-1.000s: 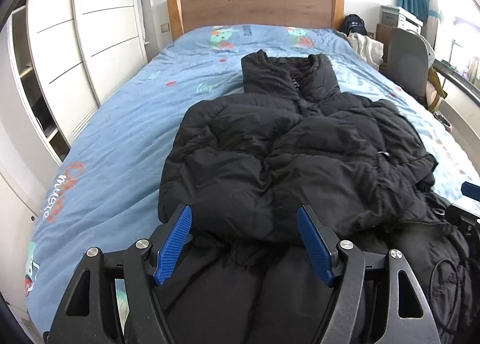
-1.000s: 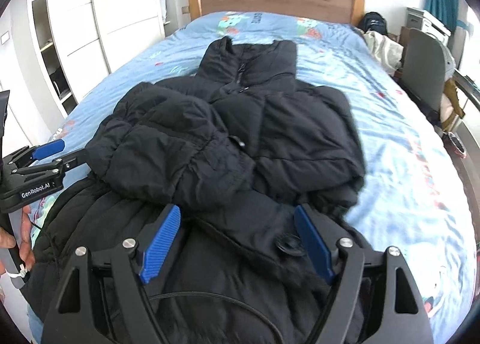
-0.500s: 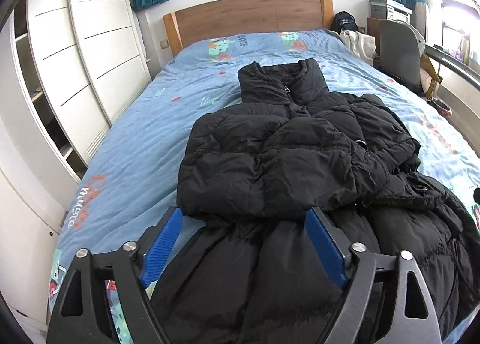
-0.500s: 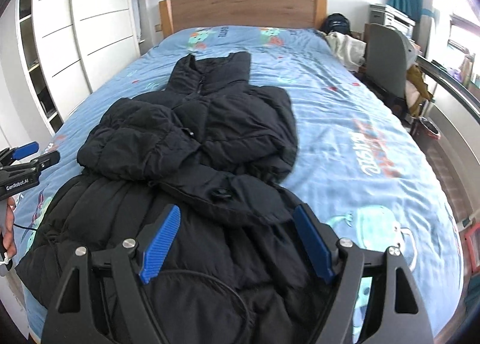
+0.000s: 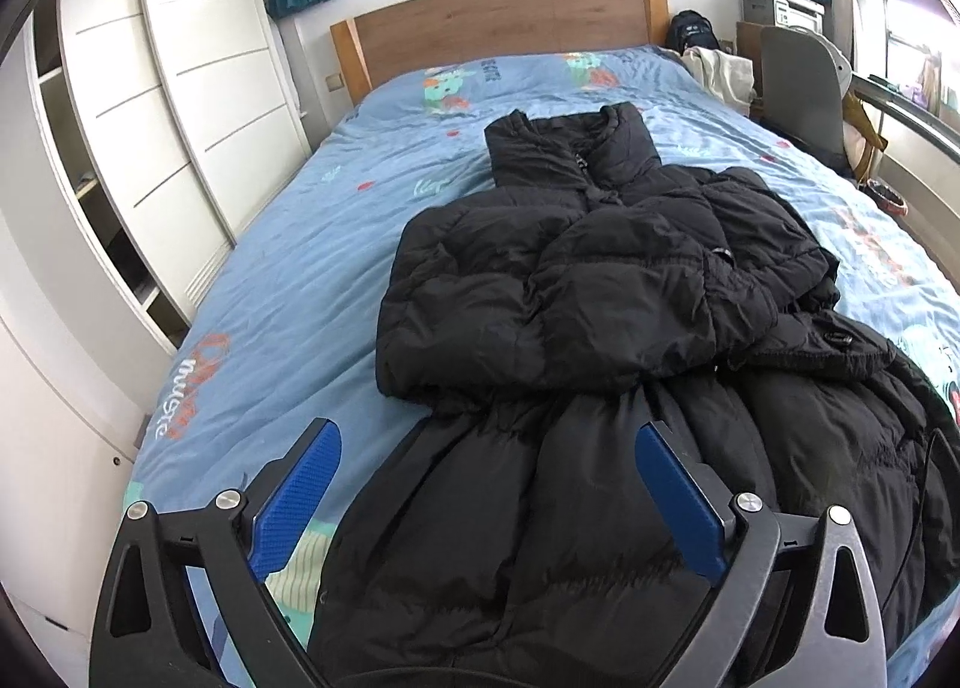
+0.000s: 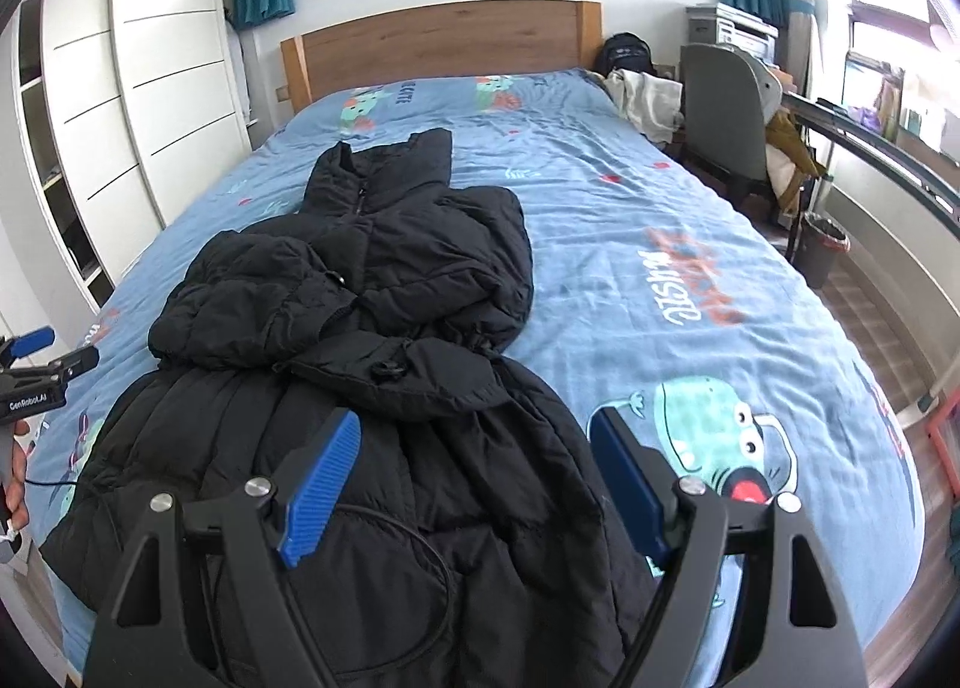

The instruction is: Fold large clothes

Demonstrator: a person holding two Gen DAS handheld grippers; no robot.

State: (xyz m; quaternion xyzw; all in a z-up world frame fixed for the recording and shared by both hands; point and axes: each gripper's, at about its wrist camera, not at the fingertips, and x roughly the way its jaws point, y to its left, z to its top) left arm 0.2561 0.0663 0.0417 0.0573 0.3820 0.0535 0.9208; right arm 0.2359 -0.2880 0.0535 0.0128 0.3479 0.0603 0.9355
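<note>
A large black puffer jacket (image 5: 600,298) lies lengthwise on the blue bed cover (image 5: 288,280), collar toward the headboard and both sleeves folded across the chest. My left gripper (image 5: 489,484) hovers over the jacket's lower left part with its jaws opening, and the blue pads (image 5: 300,496) press on nothing. My right gripper (image 6: 474,478) stands open above the jacket (image 6: 360,292) near its lower right edge, also holding nothing. In the right wrist view, the left gripper (image 6: 36,364) shows at the left edge, held by a hand (image 6: 12,478).
White wardrobe doors (image 5: 180,118) run along the bed's left side. A wooden headboard (image 5: 510,22) closes the far end. A grey chair (image 6: 720,112), a pile of pale cloth (image 6: 648,94) and a bin (image 6: 825,250) stand to the right. A thin black cable (image 6: 384,514) lies on the jacket's hem.
Both grippers have drawn back from the folded sleeves toward the foot of the bed. The left jaws have spread wider. The jacket lies still with its sleeves crossed.
</note>
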